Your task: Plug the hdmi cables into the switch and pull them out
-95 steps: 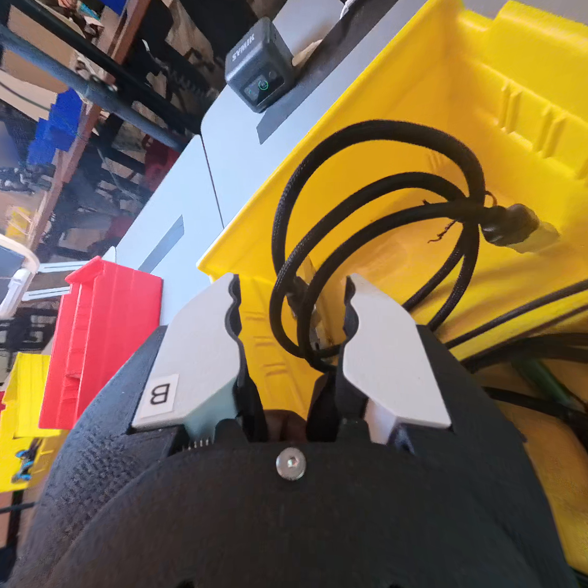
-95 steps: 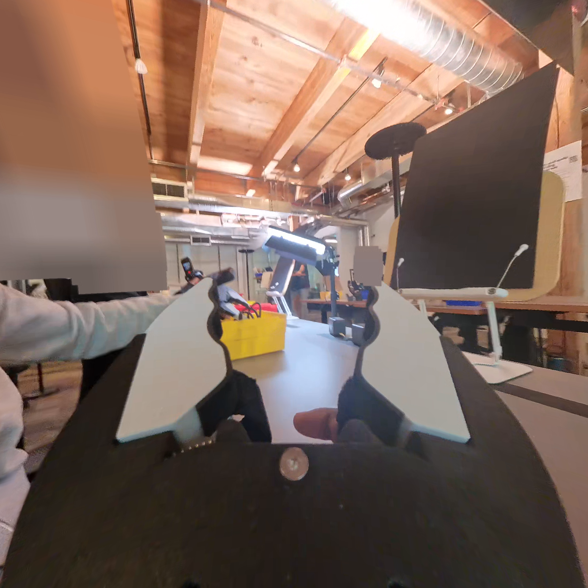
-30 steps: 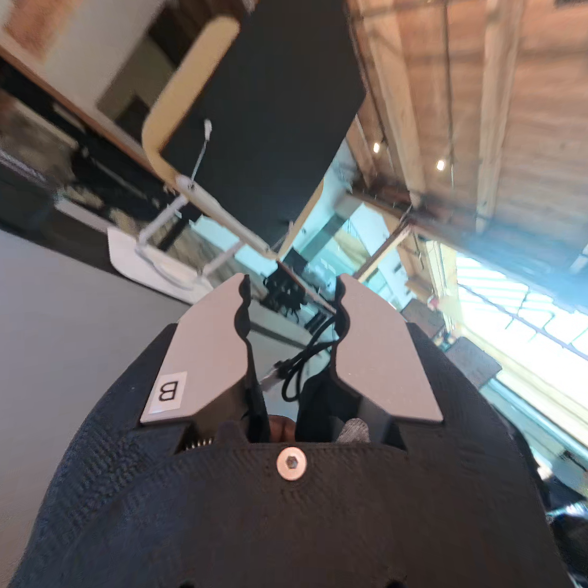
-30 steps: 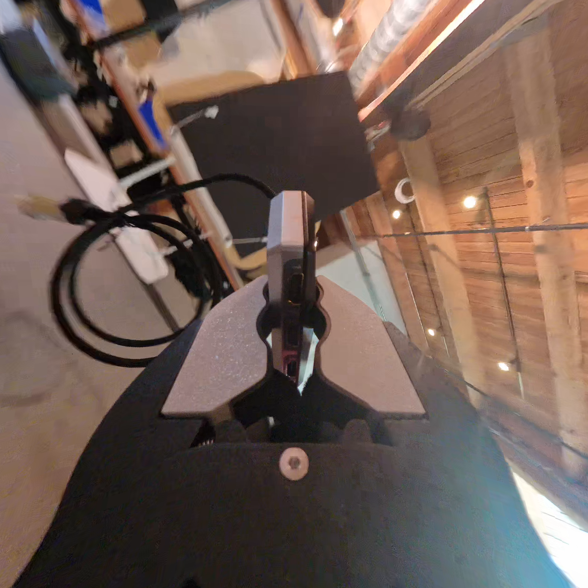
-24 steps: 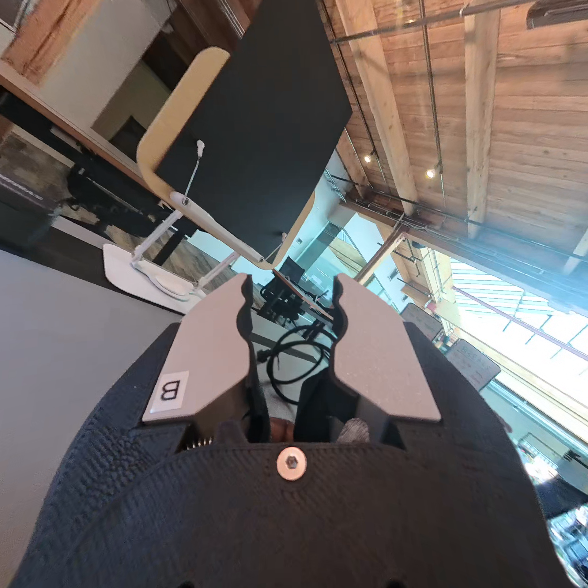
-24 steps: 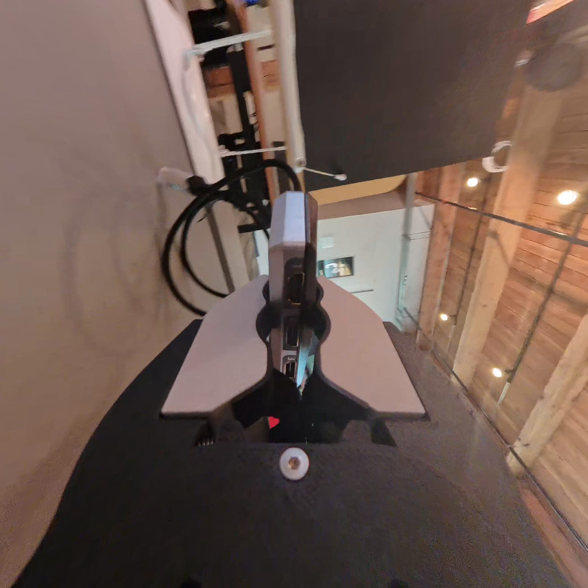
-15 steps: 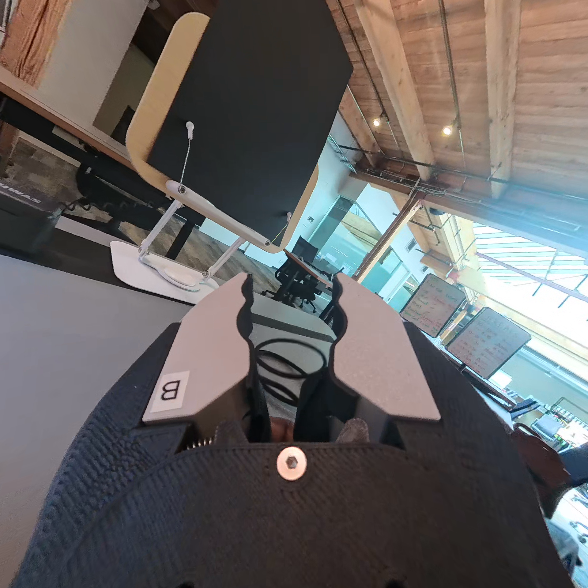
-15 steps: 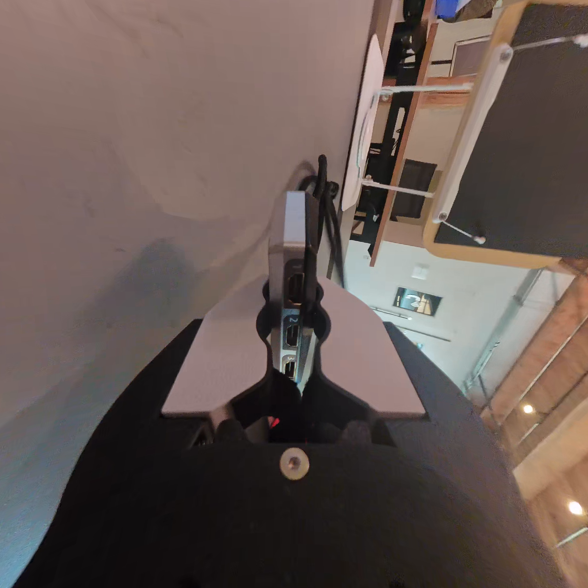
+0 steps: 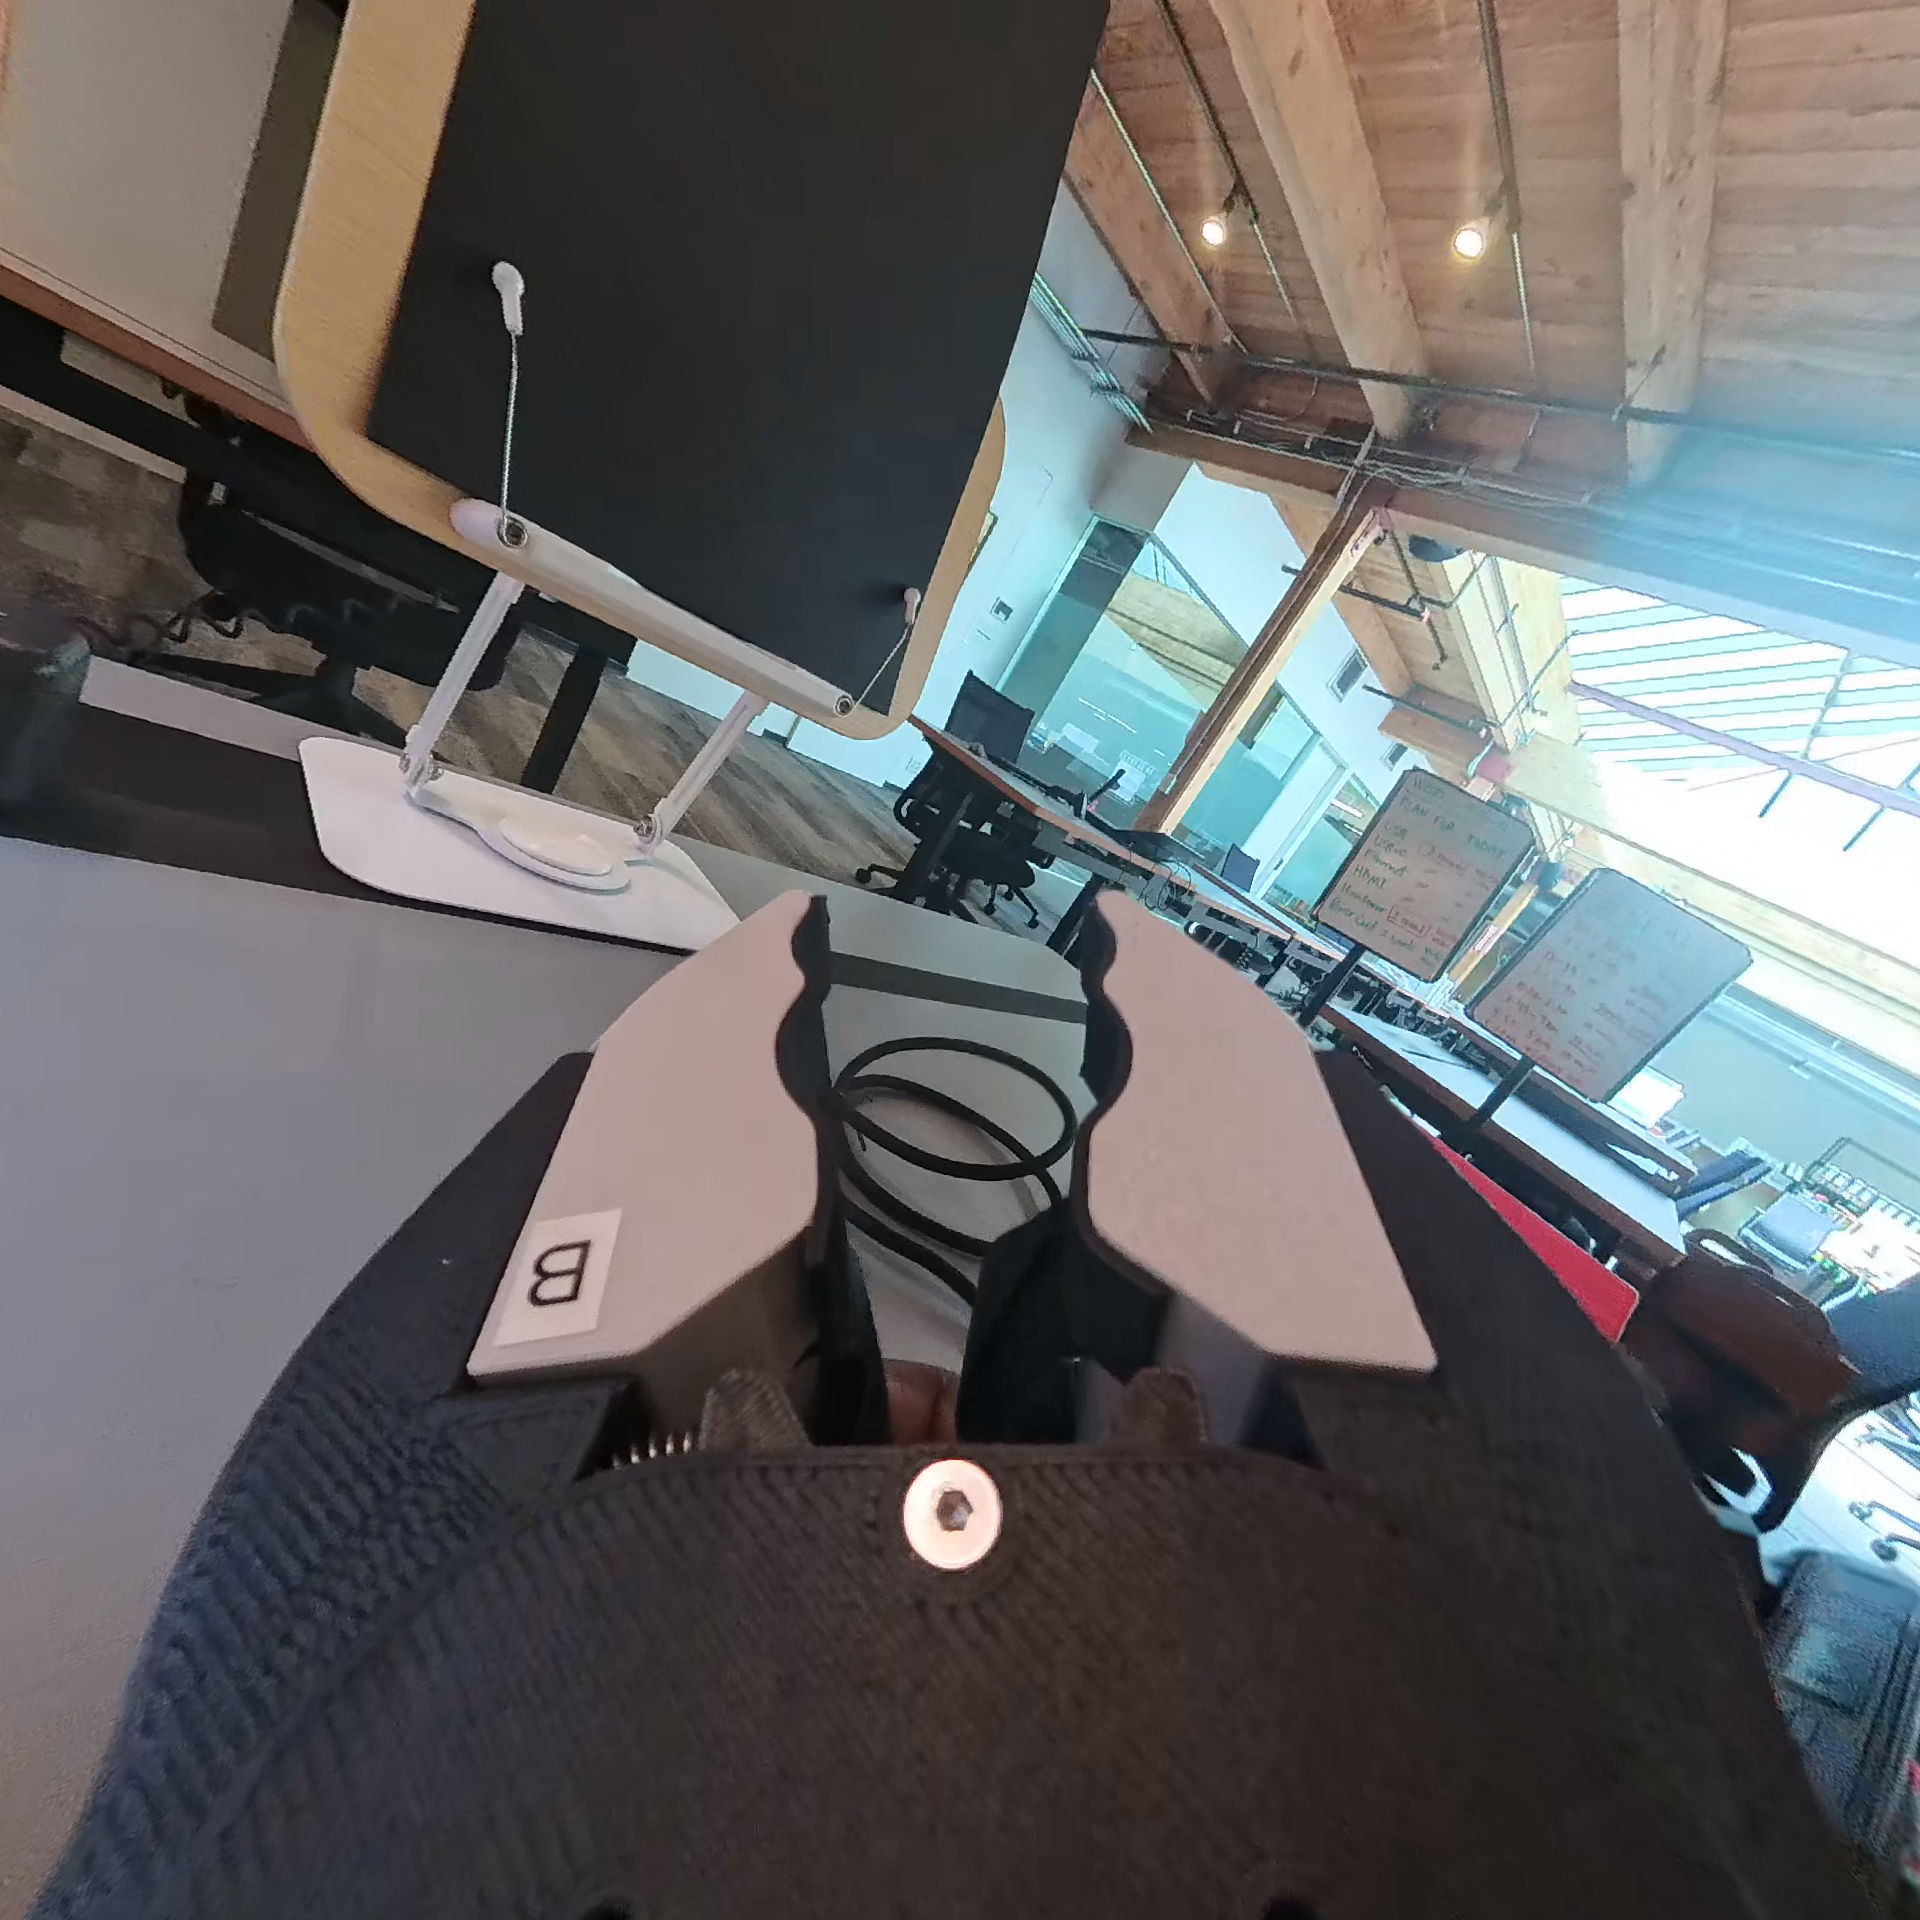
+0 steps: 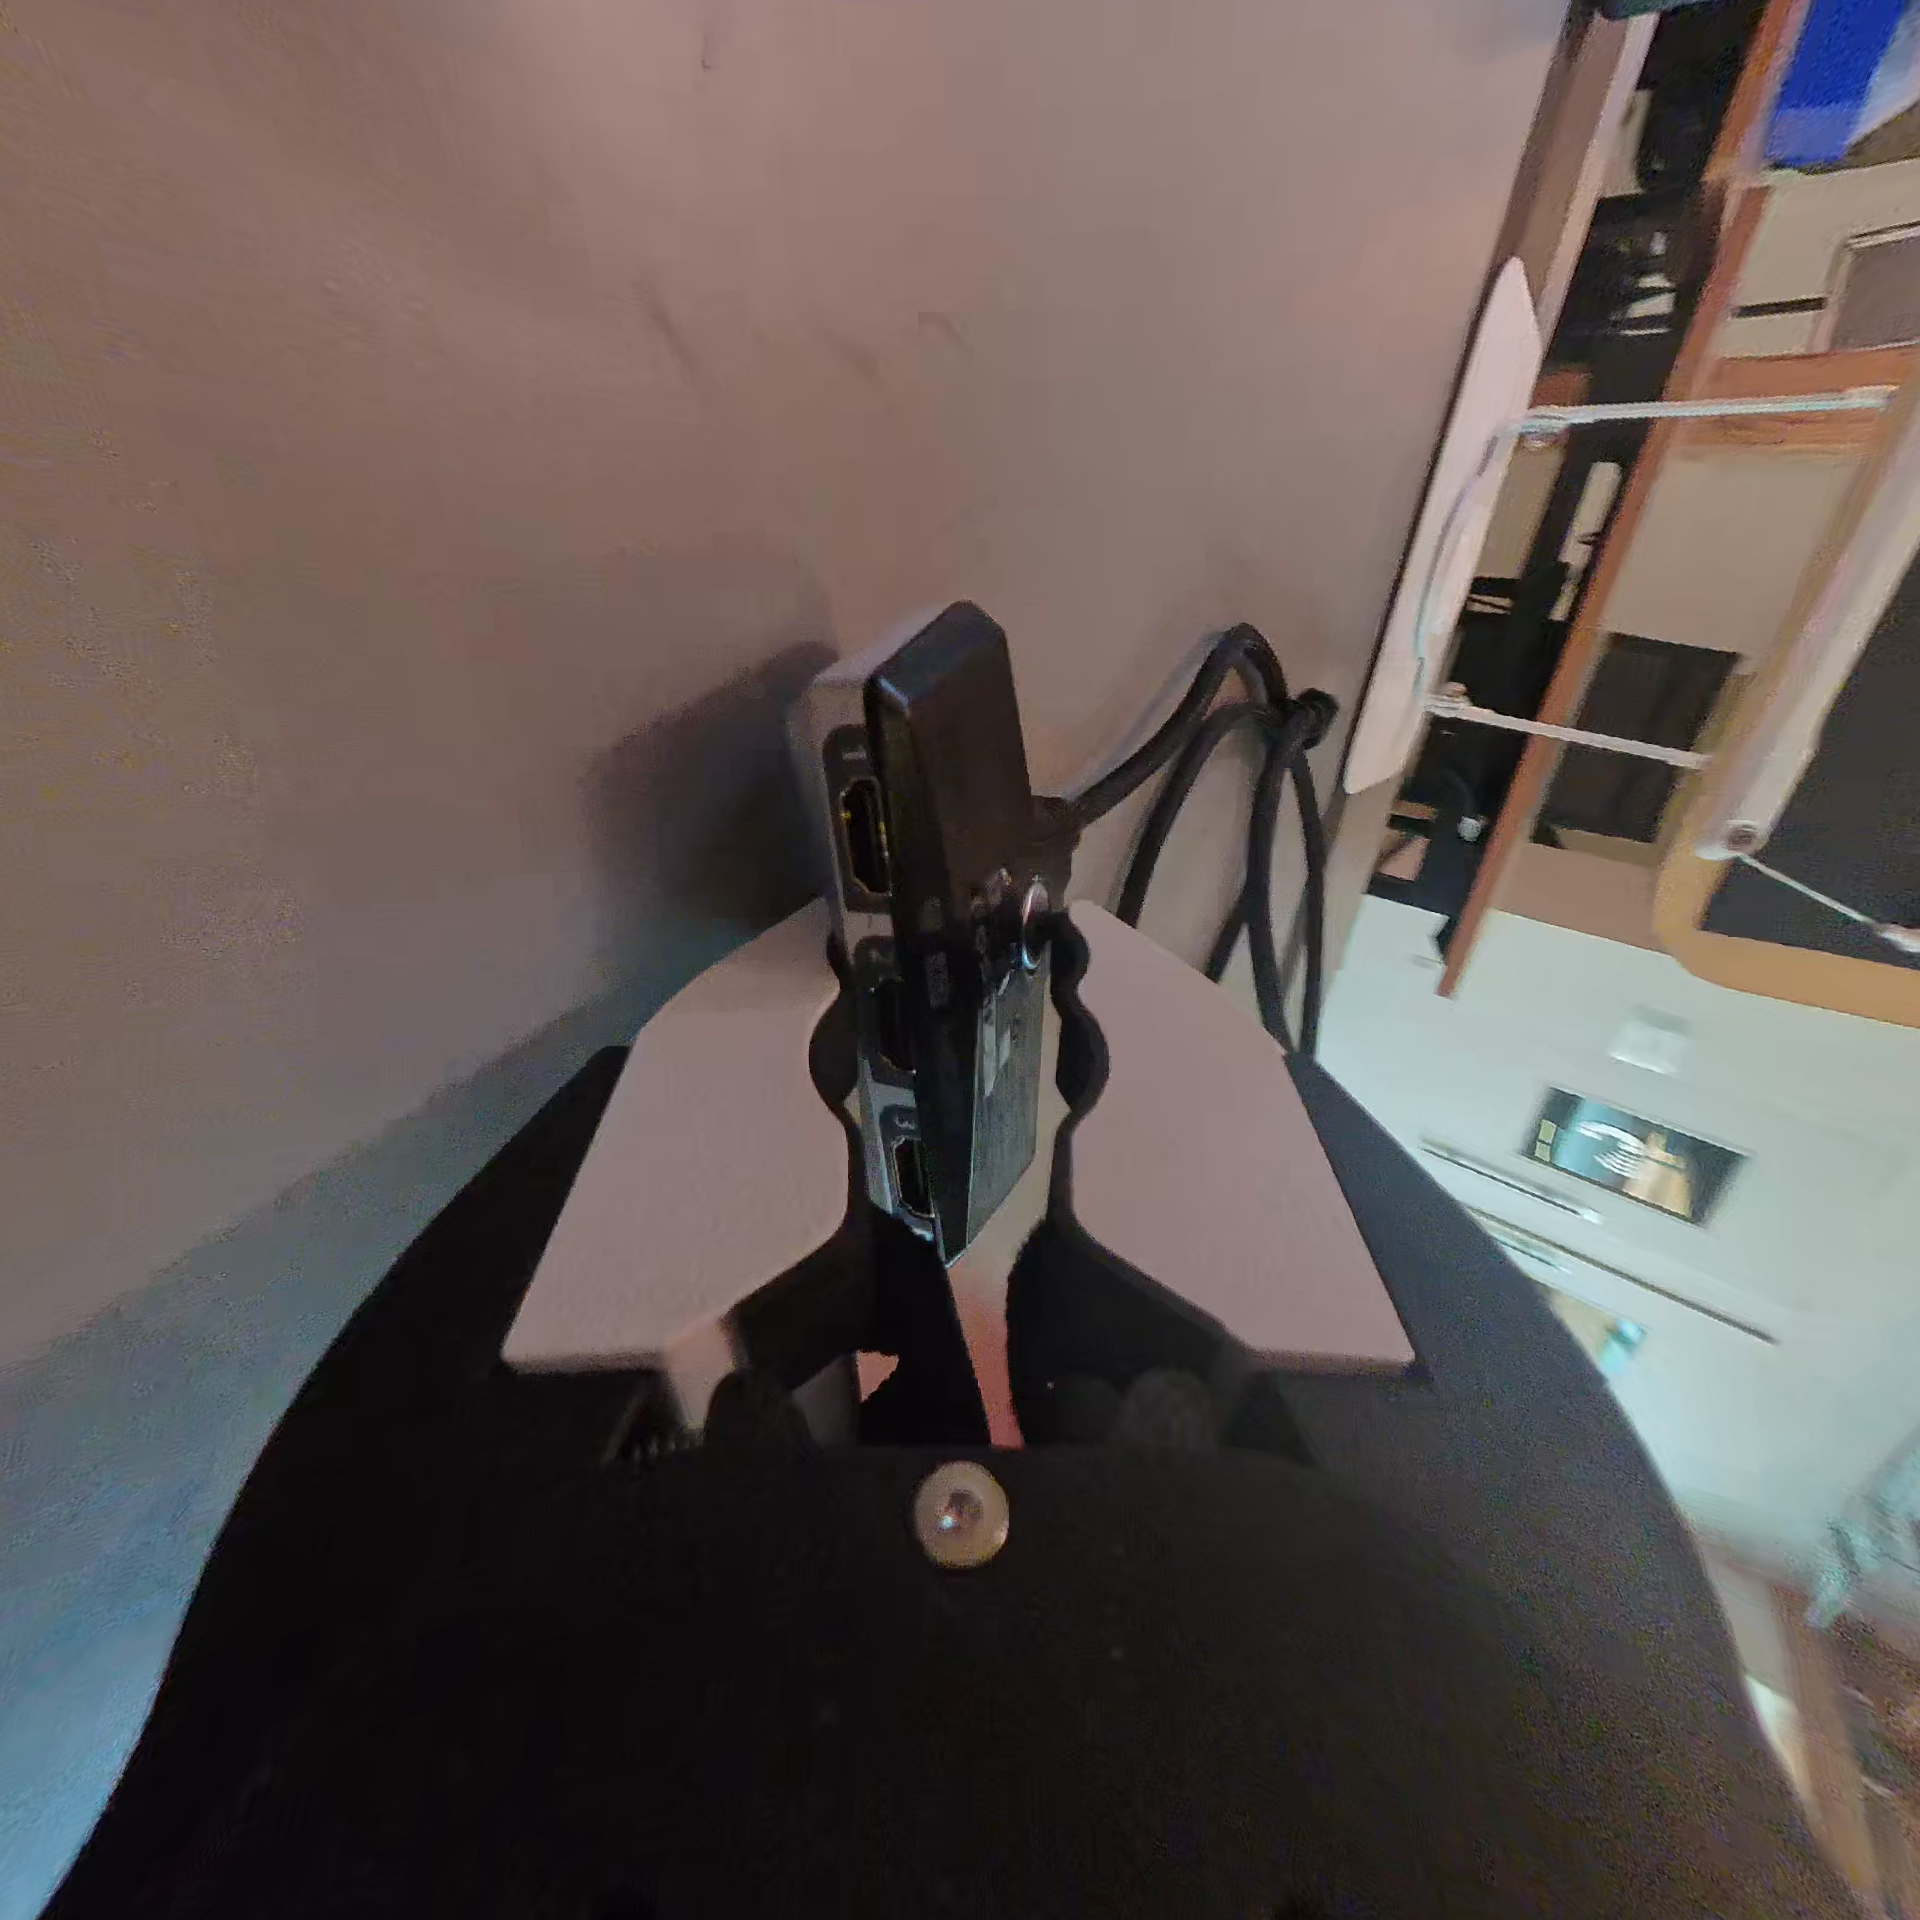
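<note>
In the left wrist view my left gripper (image 9: 956,920) has its jaws partly closed. A strand of the black hdmi cable (image 9: 935,1043) runs down between them, so it seems held. The cable's coil rests on the grey table (image 9: 260,1039) just ahead. In the right wrist view my right gripper (image 10: 956,925) is shut on the grey hdmi switch (image 10: 951,790). The switch stands on edge, its far end at the table (image 10: 416,520) and its row of ports facing left. The black cable coil (image 10: 1268,831) lies just beyond it, to the right. A black lead runs from behind the switch to the coil.
A black panel (image 9: 727,312) on a white stand (image 9: 499,831) sits at the far side of the table; its base also shows in the right wrist view (image 10: 1496,416). A red bin (image 9: 1527,1236) is at the right. Desks and whiteboards stand farther back.
My right gripper has turned and brought the switch down to the table beside the cable coil. The coil, hanging from my left gripper a second ago, now lies on the table.
</note>
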A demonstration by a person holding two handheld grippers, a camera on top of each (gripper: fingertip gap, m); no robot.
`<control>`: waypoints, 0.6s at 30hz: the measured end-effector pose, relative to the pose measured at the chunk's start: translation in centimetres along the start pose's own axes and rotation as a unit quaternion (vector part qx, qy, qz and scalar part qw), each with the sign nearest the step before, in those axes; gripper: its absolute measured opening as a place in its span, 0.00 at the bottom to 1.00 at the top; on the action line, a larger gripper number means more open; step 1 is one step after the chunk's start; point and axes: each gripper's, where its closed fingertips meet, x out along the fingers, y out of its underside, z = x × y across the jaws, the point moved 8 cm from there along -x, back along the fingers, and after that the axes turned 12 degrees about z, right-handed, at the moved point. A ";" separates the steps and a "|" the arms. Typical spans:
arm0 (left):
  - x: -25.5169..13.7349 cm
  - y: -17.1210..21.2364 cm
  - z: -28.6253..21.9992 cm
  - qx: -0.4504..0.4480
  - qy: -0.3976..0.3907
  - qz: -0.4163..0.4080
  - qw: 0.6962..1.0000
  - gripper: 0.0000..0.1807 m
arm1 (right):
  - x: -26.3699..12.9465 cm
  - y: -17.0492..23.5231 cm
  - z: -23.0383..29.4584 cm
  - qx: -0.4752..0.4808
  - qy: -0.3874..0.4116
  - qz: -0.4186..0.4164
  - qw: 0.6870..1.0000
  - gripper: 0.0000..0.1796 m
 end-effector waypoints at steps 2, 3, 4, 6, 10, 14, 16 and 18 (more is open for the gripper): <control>0.1 0.1 0.0 -0.002 0.002 0.005 1.000 0.25 | -0.5 0.4 -0.1 0.015 -0.037 -0.021 0.999 0.23; 0.1 0.1 0.0 -0.002 0.002 0.007 1.000 0.25 | -0.8 0.7 -0.2 0.028 -0.061 -0.038 0.997 0.25; 0.2 0.2 0.0 -0.001 0.001 0.008 1.000 0.25 | -1.1 0.9 -0.3 0.042 -0.091 -0.057 0.993 0.27; 0.2 0.2 0.0 0.003 -0.001 0.011 1.000 0.25 | -1.7 1.5 -0.4 0.075 -0.168 -0.101 0.978 0.31; 0.4 0.3 -0.4 0.024 0.008 0.020 0.999 0.26 | -3.4 2.6 -1.5 0.133 -0.236 -0.218 0.938 0.36; 0.6 0.4 -2.0 0.108 0.022 0.032 0.993 0.29 | -6.5 2.9 -4.2 0.221 -0.204 -0.433 0.849 0.37; 0.8 0.7 -2.9 0.153 0.019 0.042 0.987 0.30 | -7.5 3.5 -5.7 0.288 -0.144 -0.528 0.786 0.39; 0.6 0.6 -4.6 0.132 0.076 0.049 0.987 0.30 | -7.8 4.4 -6.5 0.354 -0.077 -0.606 0.708 0.39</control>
